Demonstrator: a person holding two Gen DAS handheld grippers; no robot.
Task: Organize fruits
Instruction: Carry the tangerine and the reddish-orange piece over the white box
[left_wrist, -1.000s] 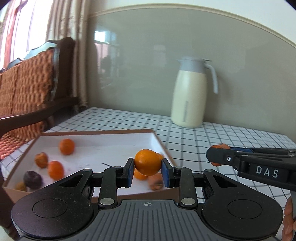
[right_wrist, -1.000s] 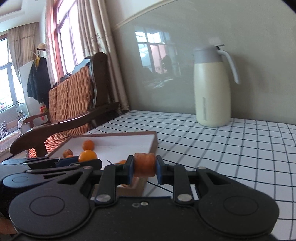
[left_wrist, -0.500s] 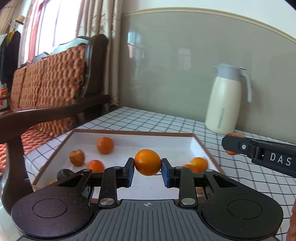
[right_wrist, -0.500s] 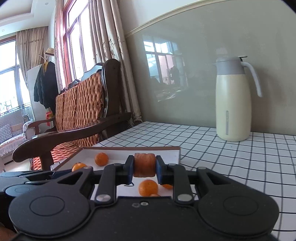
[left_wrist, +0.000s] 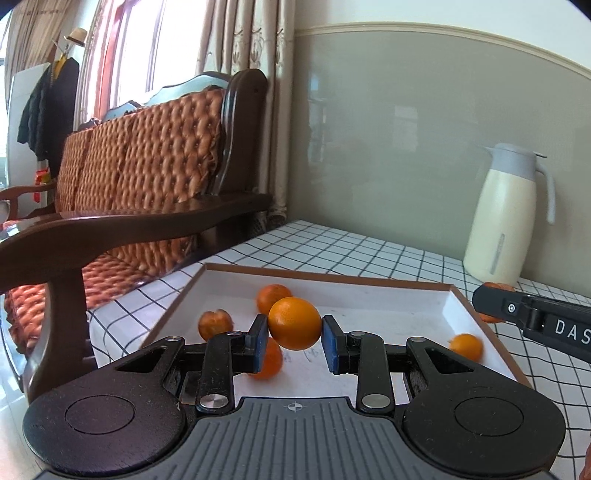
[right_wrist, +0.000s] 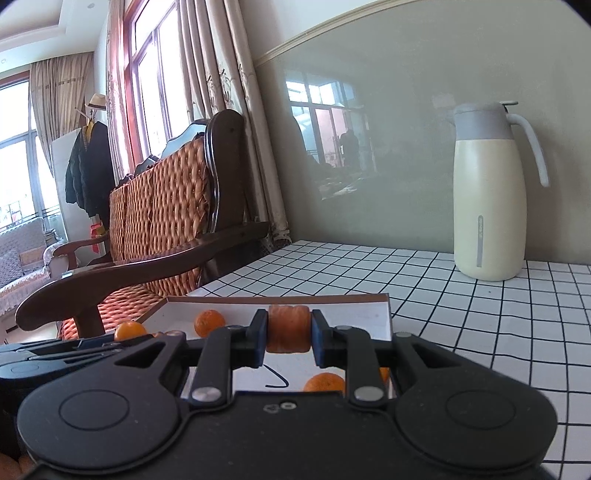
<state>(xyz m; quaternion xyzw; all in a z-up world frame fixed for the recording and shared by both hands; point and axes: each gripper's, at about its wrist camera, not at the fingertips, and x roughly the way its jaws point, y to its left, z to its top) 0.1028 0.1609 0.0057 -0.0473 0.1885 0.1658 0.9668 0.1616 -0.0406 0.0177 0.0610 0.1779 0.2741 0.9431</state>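
My left gripper (left_wrist: 294, 343) is shut on a round orange (left_wrist: 294, 323) and holds it above the white tray with a brown rim (left_wrist: 332, 275). My right gripper (right_wrist: 288, 341) is shut on a squashed orange-red fruit (right_wrist: 287, 328), also above the tray (right_wrist: 384, 314). Several small oranges lie in the tray (left_wrist: 272, 296), (left_wrist: 467, 346), (right_wrist: 209, 322), (right_wrist: 325, 382), along with a reddish ribbed fruit (left_wrist: 215, 323). The right gripper's side shows at the right edge of the left wrist view (left_wrist: 532, 319), with its fruit (left_wrist: 496, 287) peeking behind it.
A cream thermos jug with a grey lid (left_wrist: 504, 218) stands at the back of the checked tablecloth (right_wrist: 480, 314) near the wall. A wooden armchair with woven orange cushions (left_wrist: 147, 177) stands close to the table's left edge.
Both grippers have moved left over the tray, each still holding its fruit. The jug has shifted right in both views and the chair fills more of the left.
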